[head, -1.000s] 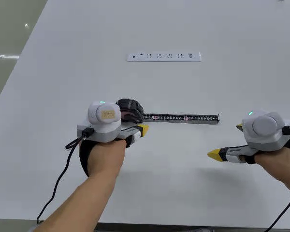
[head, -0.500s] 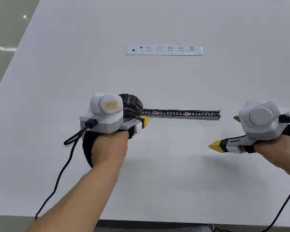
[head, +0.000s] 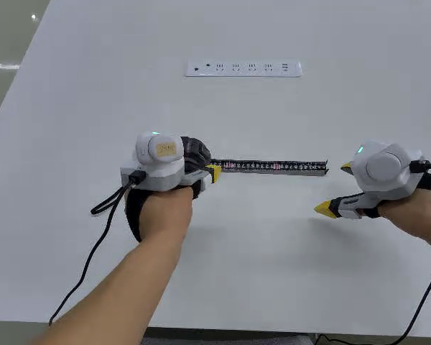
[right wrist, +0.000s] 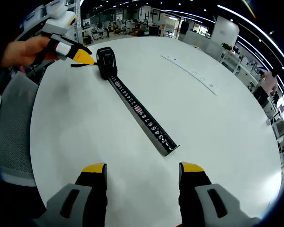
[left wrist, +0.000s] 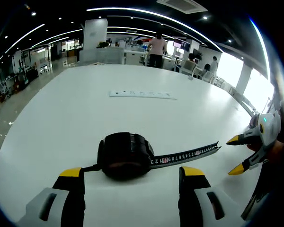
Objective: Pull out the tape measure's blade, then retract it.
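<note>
A black tape measure case (head: 195, 152) rests on the white table (head: 273, 244), with its blade (head: 271, 167) drawn out to the right and lying flat. My left gripper (head: 203, 175) is open just behind the case. In the left gripper view the case (left wrist: 126, 154) sits just beyond the yellow fingertips (left wrist: 71, 172), not touching either of them. My right gripper (head: 333, 189) is open, just right of the blade's free end and nothing is held. In the right gripper view the blade end (right wrist: 170, 147) lies just ahead of the open right gripper (right wrist: 143, 167).
A white power strip (head: 243, 68) lies farther back on the table. A black cable (head: 93, 251) trails from the left gripper toward the near edge. The table's left edge (head: 14, 86) drops to the floor. Office desks and people stand far behind.
The left gripper has come up closer behind the case. The right gripper has moved a little nearer the blade's end. The blade's length looks the same.
</note>
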A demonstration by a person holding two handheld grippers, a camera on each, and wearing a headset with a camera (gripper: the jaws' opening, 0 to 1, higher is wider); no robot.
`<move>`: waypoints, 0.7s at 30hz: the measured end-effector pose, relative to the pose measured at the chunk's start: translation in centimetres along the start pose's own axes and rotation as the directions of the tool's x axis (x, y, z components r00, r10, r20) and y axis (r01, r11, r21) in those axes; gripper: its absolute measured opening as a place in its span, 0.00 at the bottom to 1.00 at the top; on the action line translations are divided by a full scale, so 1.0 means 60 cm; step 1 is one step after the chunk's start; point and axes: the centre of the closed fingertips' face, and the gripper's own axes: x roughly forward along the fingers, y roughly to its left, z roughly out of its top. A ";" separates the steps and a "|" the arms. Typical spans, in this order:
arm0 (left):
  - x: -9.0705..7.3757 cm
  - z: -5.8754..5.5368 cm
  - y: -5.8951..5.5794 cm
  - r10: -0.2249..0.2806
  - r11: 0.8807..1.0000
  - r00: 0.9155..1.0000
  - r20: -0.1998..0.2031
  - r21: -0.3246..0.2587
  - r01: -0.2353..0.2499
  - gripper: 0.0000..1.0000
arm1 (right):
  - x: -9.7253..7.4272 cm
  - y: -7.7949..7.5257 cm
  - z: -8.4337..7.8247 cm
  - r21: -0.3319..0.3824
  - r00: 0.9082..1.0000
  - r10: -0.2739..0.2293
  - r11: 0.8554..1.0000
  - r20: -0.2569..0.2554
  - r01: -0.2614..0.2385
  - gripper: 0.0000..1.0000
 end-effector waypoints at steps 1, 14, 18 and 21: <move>0.002 0.000 -0.001 0.000 1.000 1.000 -0.001 -0.003 0.000 0.79 | 0.001 -0.004 -0.001 -0.014 1.000 0.002 1.000 -0.003 -0.002 0.61; 0.014 0.004 0.001 0.009 1.000 1.000 0.000 -0.022 -0.009 0.77 | 0.011 -0.034 -0.002 -0.168 0.998 0.029 0.985 -0.049 -0.037 0.52; 0.016 0.006 0.001 0.012 1.000 1.000 0.002 -0.024 -0.012 0.77 | 0.012 -0.040 -0.001 -0.195 0.998 0.034 0.980 -0.060 -0.045 0.50; 0.017 0.007 0.001 0.013 1.000 1.000 0.002 -0.027 -0.013 0.76 | 0.014 -0.042 0.000 -0.207 0.997 0.039 0.977 -0.064 -0.051 0.48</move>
